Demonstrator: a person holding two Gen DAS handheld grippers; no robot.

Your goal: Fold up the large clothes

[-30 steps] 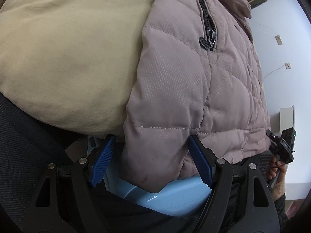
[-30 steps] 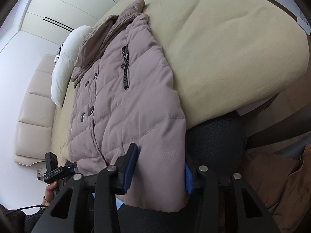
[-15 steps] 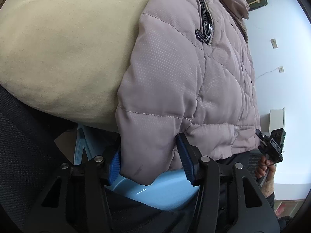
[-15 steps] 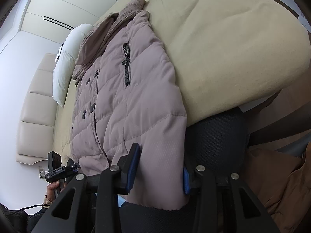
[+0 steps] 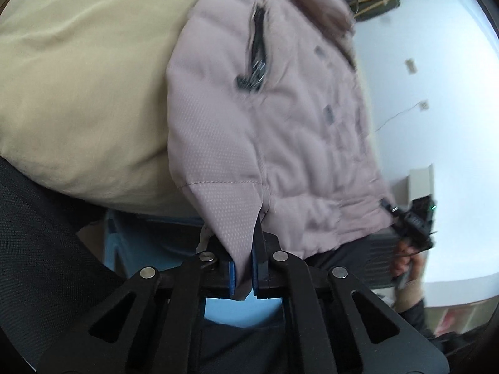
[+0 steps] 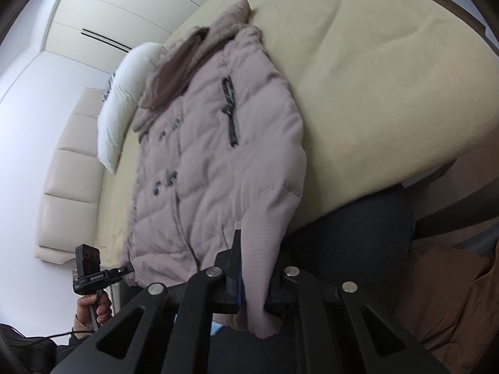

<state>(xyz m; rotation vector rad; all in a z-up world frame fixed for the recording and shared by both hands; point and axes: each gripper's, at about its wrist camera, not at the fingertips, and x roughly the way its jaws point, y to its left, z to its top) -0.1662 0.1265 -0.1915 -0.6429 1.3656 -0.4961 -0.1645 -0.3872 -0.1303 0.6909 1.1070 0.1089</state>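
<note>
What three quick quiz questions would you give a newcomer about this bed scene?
1. True or false: the left tool is shut on the puffer jacket.
2. What does the right tool pinch? A) pillow B) the jacket's hem C) bedsheet
3. What white thing lies beyond the jacket's collar on the bed?

Key: 1 true; 2 B; 3 a pillow.

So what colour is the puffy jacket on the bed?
Dusty pink jacket, clearest in the right wrist view.

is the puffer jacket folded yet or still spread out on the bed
Spread out. The puffer jacket lies flat, front up, along the bed, buttons and collar showing, hem hanging over the edge.
</note>
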